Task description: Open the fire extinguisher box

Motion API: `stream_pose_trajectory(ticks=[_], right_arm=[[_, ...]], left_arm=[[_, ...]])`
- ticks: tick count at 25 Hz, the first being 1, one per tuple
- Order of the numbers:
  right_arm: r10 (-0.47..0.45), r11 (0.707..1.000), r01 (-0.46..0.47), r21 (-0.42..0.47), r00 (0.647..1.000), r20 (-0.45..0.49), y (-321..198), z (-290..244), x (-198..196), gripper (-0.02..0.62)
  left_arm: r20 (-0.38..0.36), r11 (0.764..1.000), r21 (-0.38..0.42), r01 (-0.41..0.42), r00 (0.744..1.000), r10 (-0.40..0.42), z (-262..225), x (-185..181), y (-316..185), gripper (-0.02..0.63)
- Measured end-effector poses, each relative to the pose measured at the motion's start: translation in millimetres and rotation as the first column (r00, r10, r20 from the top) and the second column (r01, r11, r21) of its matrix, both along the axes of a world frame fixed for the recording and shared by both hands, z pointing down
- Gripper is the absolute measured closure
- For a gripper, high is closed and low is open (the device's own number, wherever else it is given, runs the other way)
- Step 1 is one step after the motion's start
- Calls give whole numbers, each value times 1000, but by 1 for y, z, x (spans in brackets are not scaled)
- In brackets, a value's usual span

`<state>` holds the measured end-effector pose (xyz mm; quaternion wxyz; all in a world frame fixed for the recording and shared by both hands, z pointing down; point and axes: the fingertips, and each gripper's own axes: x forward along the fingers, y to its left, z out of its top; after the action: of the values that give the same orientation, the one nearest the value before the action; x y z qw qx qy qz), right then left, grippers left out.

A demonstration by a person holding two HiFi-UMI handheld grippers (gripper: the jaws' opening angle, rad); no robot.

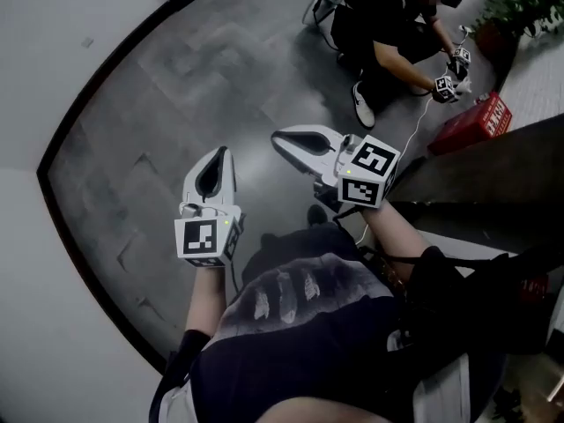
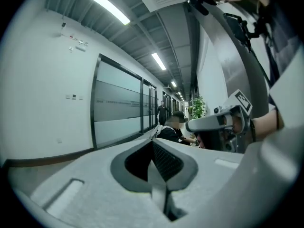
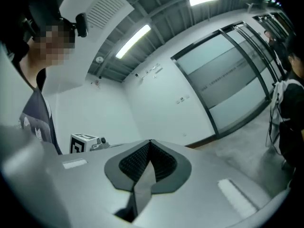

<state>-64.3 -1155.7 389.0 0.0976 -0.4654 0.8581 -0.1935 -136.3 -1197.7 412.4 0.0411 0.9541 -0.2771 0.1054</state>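
Note:
A red fire extinguisher box [image 1: 477, 120] stands on the dark floor at the upper right of the head view, against a dark wall, far from both grippers. My left gripper [image 1: 218, 153] is held out over the floor with its jaws shut and nothing between them; in its own view the left gripper [image 2: 153, 141] points down a corridor. My right gripper [image 1: 277, 137] is held beside it and points left, also shut and empty. In its own view the right gripper [image 3: 150, 141] faces a white wall. The box shows in neither gripper view.
A crouching person [image 1: 388, 33] with another pair of grippers [image 1: 448, 85] is on the floor near the box. A potted plant [image 1: 520, 11] stands at the top right. Glass partitions [image 2: 118, 106] line the corridor, and another person [image 2: 162, 111] stands far down it.

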Motion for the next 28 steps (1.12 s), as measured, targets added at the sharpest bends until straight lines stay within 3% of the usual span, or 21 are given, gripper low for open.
stream_pose_trajectory(ticks=[4, 11, 16, 22, 25, 28], right_arm=[[-24, 995, 33, 97, 995, -98, -4, -25, -10, 594], [-9, 964, 83, 253, 960, -280, -1, -41, 4, 594], [-24, 938, 123, 323, 956, -293, 12, -56, 18, 594], [-1, 951, 88, 296, 959, -283, 14, -50, 48, 594], [-18, 965, 91, 246, 958, -286, 12, -40, 47, 594], [-15, 973, 79, 217, 959, -282, -2, -38, 42, 594]], left_arm=[[-68, 997, -6, 76, 995, -77, -14, -16, -6, 604], [-171, 993, 59, 98, 982, -86, -37, -3, 3, 606], [-131, 993, 51, 104, 987, -97, -32, 17, 19, 605], [-48, 998, 22, 62, 997, -61, -21, 53, 18, 606], [-83, 996, -48, 71, 994, -75, -23, 49, 4, 604], [-115, 997, -77, 22, 993, -31, -30, 49, -8, 604]])
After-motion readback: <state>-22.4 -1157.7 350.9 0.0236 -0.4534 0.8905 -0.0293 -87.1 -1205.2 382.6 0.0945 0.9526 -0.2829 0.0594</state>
